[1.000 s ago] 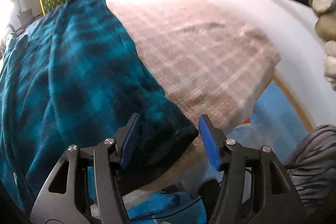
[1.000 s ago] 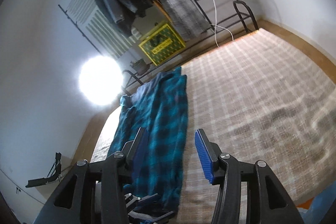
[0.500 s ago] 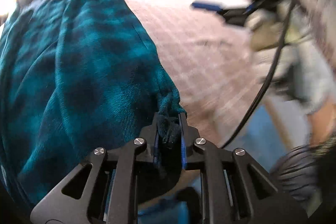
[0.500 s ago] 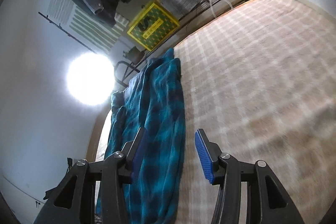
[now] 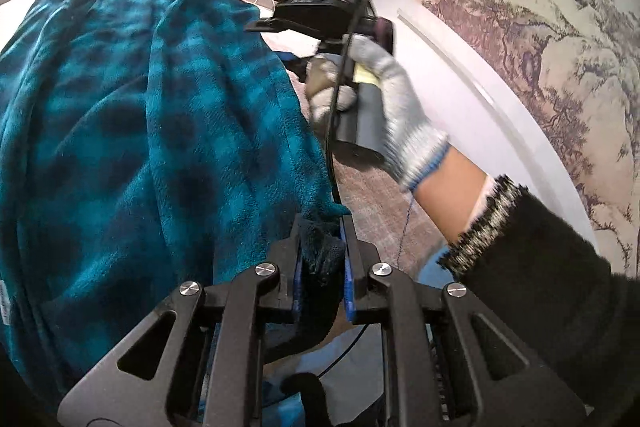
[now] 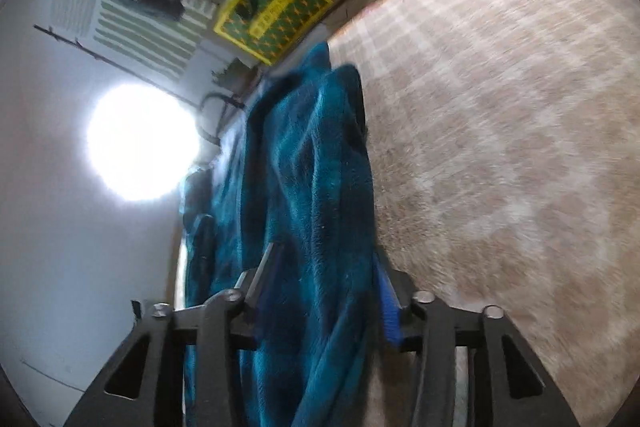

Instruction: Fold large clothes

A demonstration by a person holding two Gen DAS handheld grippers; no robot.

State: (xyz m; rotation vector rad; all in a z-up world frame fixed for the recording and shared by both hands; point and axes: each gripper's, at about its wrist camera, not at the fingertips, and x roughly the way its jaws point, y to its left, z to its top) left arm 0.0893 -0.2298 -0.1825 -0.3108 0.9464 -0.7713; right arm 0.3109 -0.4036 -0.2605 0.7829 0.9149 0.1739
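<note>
I'm pinching the near corner of the teal checked robe (image 5: 140,147) in my left hand-held gripper (image 5: 321,273). The robe is lying lengthwise down the bed's (image 6: 500,127) left edge, running away from me. My right hand-held gripper (image 6: 324,287) is straddling its right hem farther along, fingers apart, nearer that hem.

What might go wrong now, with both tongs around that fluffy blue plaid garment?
Left tongs pinch only a small tuft at the teal plaid garment's corner, so the fleece may slip out when lifted. Right tongs straddle a thick fold with the jaws apart; closing now could catch extra layers and spoil the fold. A black cable hangs beside the garment edge and might snag.
</note>
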